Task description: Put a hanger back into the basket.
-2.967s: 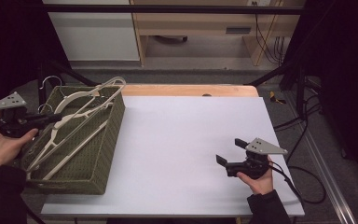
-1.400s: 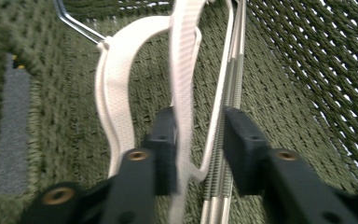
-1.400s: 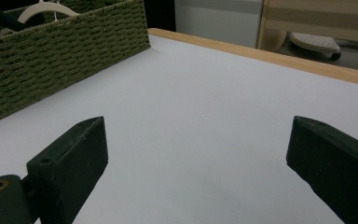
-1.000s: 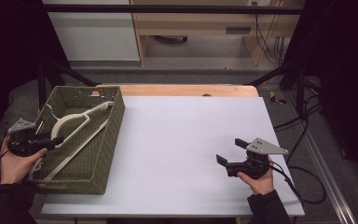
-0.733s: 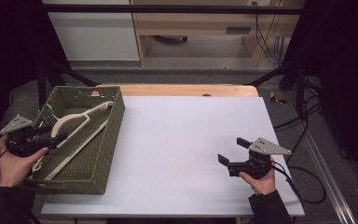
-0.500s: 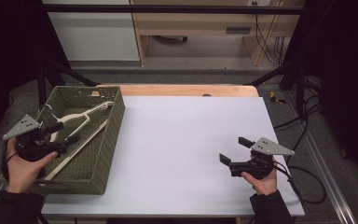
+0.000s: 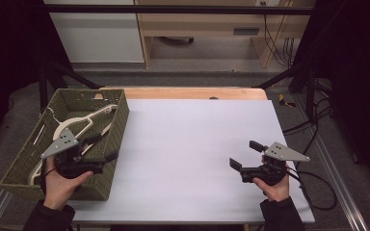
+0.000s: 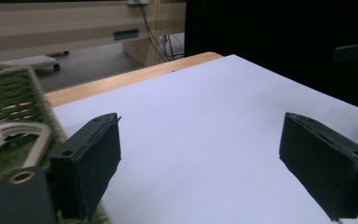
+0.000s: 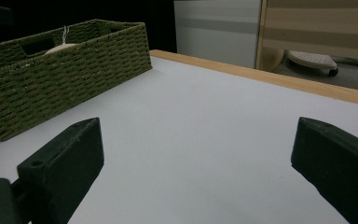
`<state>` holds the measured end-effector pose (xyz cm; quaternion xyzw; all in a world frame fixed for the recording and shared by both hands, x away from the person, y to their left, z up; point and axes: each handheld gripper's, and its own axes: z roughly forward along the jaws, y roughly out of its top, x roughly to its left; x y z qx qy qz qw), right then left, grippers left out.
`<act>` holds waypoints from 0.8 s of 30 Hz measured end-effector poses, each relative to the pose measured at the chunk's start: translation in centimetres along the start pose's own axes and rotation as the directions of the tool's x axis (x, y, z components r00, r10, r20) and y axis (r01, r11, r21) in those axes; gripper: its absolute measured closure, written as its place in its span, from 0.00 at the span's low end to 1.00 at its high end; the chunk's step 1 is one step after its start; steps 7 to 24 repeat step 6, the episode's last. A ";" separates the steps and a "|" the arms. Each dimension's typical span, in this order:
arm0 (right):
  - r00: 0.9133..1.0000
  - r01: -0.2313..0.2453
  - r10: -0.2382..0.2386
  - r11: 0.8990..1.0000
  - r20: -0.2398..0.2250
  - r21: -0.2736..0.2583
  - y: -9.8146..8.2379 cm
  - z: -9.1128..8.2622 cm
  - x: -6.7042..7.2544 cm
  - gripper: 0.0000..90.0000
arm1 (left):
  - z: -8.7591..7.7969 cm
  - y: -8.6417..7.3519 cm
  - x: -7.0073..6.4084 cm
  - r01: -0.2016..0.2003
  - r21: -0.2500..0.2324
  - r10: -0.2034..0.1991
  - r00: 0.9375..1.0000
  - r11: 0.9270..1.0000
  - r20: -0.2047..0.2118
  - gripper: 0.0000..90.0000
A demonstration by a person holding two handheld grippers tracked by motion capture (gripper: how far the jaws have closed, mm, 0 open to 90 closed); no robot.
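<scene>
The left gripper (image 7: pixel 103 148), jaws just released wide and holding nothing, is hovering over the right rim of the green woven basket (image 7: pixel 26 166) at the white table's left edge; the cream wooden hangers (image 7: pixel 77 126) are lying inside, behind its jaws. The right gripper (image 7: pixel 243 155) is resting agape near the front right corner.

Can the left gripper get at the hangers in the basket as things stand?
Probably yes: the left gripper hangs open over the basket, beside the hangers, and nothing covers them.
</scene>
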<state>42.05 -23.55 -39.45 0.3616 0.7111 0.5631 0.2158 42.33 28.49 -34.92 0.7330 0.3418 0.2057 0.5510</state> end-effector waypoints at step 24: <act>1.000 -0.006 0.006 1.000 -0.005 -0.009 0.0 -0.4 -0.1 0.03 | 1.5 -1.0 -0.9 -0.001 0.009 0.000 0.999 1.000 0.033 0.15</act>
